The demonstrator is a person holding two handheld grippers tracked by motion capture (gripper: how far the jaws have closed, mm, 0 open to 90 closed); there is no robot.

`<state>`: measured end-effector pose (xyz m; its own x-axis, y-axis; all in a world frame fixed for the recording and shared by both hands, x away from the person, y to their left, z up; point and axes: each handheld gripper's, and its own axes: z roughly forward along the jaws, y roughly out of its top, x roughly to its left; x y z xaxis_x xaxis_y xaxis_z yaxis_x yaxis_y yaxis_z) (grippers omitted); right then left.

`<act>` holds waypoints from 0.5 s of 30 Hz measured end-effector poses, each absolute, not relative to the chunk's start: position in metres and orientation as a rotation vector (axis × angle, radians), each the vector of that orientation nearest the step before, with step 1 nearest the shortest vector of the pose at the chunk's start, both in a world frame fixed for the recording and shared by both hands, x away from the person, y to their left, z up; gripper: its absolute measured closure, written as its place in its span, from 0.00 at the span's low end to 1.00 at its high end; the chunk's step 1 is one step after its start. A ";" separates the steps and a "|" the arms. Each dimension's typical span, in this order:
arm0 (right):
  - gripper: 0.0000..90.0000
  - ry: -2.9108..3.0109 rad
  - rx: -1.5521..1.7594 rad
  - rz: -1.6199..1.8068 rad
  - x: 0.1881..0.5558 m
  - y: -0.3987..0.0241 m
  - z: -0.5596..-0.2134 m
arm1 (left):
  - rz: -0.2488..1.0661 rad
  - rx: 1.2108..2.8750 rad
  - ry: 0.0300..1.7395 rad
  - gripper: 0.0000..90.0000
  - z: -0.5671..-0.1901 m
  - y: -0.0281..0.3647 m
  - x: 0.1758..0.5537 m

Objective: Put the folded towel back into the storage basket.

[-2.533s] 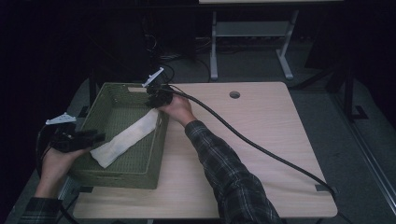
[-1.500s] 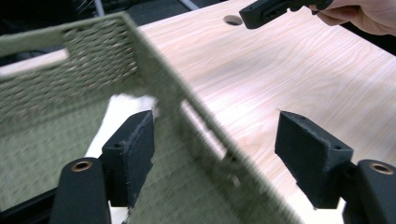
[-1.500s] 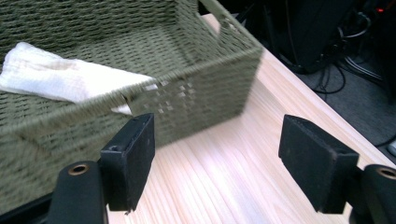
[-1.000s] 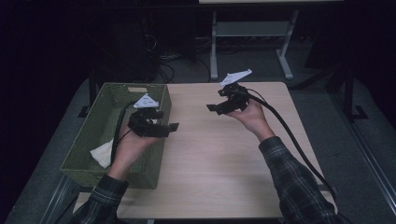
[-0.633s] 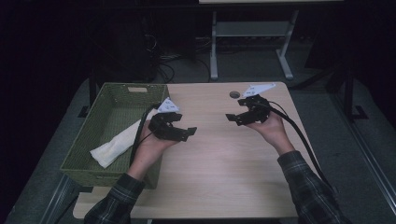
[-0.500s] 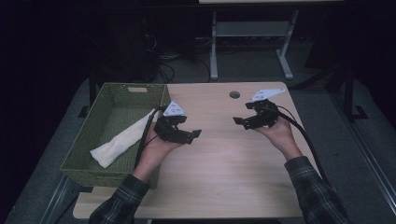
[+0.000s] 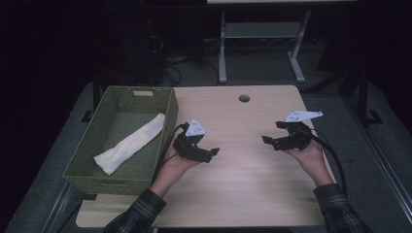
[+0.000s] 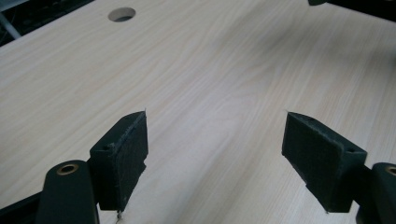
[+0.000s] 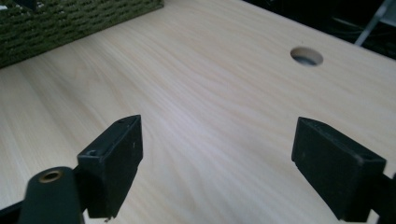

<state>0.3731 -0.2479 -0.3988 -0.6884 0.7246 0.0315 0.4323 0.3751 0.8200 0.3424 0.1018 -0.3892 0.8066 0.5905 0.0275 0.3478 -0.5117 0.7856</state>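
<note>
On the light wooden table (image 7: 243,179) the person holds both grippers over bare wood, pointing toward each other across the middle. The left gripper (image 7: 210,154) sits just beside the right wall of the green woven basket (image 7: 82,160), its grey three-cornered plate uppermost and its cable looping back toward the basket. In the left gripper view its jaws stand spread wide with nothing between them, only wood grain beneath, and the pads (image 8: 122,158) show a dark felt-like face; these jaws have just been opening a little further. The right gripper (image 7: 270,141) is held well apart from the left one, near the table's right edge, with its cable trailing down past the plaid sleeve (image 7: 340,208). In the right gripper view its jaws are likewise spread wide and empty, and they too have just been opening. The round cable hole (image 7: 244,98) in the tabletop lies beyond both grippers, toward the far edge, and appears in both gripper views. A folded white cloth (image 7: 130,143) lies diagonally on the floor of the basket, which stands at the table's left side; the cloth is touched by neither gripper. A strip of the basket's woven wall (image 9: 70,21) crosses the upper left of the right gripper view.
</note>
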 end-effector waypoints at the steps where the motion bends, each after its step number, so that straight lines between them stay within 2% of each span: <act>1: 0.17 2.302 1.028 1.227 0.370 -0.251 -0.402 | 0.367 2.161 0.690 0.24 -0.392 0.101 0.341; 15: 0.15 2.279 1.147 1.176 0.326 -0.282 -0.441 | 0.309 2.252 0.699 0.21 -0.440 0.098 0.332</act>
<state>0.3260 -0.2818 -0.4406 -0.6210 0.7809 0.0681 0.5078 0.3346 0.7938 0.3321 0.0981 -0.4402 0.8219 0.5695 0.0089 0.3896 -0.5736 0.7205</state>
